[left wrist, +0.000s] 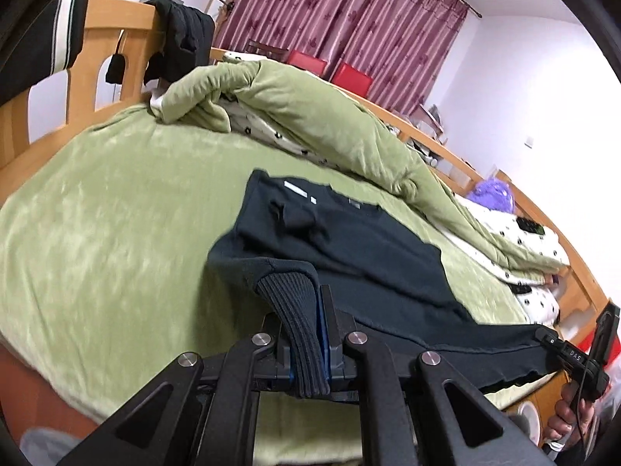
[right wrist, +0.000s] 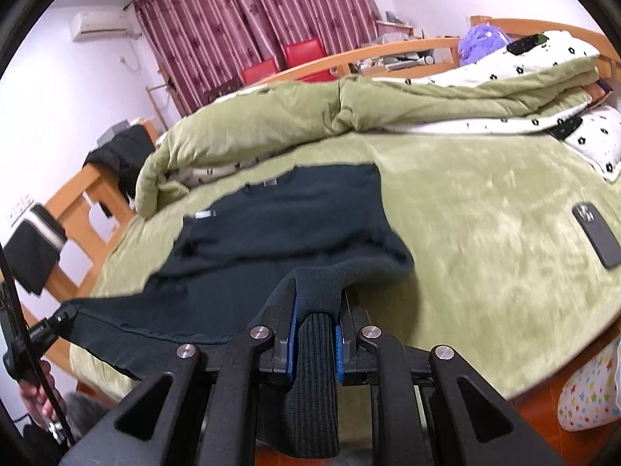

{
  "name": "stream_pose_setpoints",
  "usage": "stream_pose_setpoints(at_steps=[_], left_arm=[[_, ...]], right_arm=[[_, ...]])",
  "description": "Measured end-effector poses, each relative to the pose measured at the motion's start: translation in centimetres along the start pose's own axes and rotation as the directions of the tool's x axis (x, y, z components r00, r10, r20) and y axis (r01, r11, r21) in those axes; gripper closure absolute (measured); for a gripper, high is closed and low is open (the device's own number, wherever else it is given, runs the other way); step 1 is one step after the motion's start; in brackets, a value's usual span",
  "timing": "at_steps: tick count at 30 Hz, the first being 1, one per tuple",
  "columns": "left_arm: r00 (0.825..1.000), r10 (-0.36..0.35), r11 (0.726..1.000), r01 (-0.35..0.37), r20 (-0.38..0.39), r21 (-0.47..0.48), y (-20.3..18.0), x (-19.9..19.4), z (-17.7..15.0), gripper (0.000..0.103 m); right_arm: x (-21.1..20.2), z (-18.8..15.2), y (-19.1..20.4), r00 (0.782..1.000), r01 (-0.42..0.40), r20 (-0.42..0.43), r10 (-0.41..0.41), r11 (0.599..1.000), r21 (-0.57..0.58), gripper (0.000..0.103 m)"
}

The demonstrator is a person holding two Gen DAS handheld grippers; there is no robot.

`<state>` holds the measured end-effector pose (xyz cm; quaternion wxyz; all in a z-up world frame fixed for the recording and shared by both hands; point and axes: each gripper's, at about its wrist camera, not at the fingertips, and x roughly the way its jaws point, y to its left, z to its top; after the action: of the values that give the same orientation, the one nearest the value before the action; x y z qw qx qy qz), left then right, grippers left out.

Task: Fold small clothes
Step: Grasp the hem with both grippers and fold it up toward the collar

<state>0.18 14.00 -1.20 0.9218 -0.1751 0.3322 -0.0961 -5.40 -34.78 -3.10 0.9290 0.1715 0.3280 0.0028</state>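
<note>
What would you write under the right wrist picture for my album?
Right gripper shut on a dark sweater's cuff above the green bed.

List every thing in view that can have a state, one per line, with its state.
Left gripper: shut on the sweater's ribbed hem.
Right gripper: shut on the ribbed hem too.
Dark sweater: near edge lifted, far part lying on the bed.
Green quilt: bunched up along the far side.
Curtains: drawn shut.
Phone: lying flat on the green bed cover.
Black jacket: draped over the bed frame.
</note>
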Motion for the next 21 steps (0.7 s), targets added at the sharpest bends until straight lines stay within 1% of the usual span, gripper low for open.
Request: stream_pose_setpoints(at_steps=[4,5,6,8,10,12,16,21], left_arm=[[0.999,0.034,0.999,-0.035,0.028,0.013,-1.3,2.6,4.2,0.094],[0.999,0.037,0.999,-0.037,0.029,0.013,-1.4,3.1,4.7,0.094],[0.999,0.043,0.999,-0.043,0.030,0.012,-1.7,4.3,5.9,0.094],[0.999,0.049,0.999,-0.049,0.023,0.011,-2.2,6.1,7.3,0.094],[0.998,0.058,0.998,-0.059,0.015,0.020,-2.7,8.8,9.3,0.094],[0.998,0.064,0.998,-0.064,0.012,0.029,-3.0,10.8,10.3,0.094],[0.996,0.084,0.996,-0.084,-0.005,0.044,-3.2,16.2,12.9,0.094],[0.995,0.096,0.995,-0.094,-0.038,0.032,-2.7,21.7,14.3,0.094]], right_arm=[[2.1,4.8,0.6,1.000,-0.014,0.018,0.014,1.000,0.017,0.088],[2.6,5.7,0.7,1.000,-0.013,0.019,0.013,1.000,0.021,0.088],[3.4,6.8,0.7,1.000,-0.014,0.019,0.013,1.000,0.026,0.088],[5.3,8.8,0.6,1.000,-0.015,0.017,0.014,0.999,0.040,0.088],[7.4,10.6,0.4,1.000,-0.017,0.009,0.016,0.998,0.062,0.088],[9.9,12.4,0.0,1.000,-0.015,-0.002,0.016,0.997,0.081,0.088],[15.2,15.1,-0.7,0.999,-0.006,-0.031,0.010,0.994,0.107,0.088],[21.7,17.0,-1.0,0.997,0.017,-0.077,-0.009,0.995,0.102,0.088]])
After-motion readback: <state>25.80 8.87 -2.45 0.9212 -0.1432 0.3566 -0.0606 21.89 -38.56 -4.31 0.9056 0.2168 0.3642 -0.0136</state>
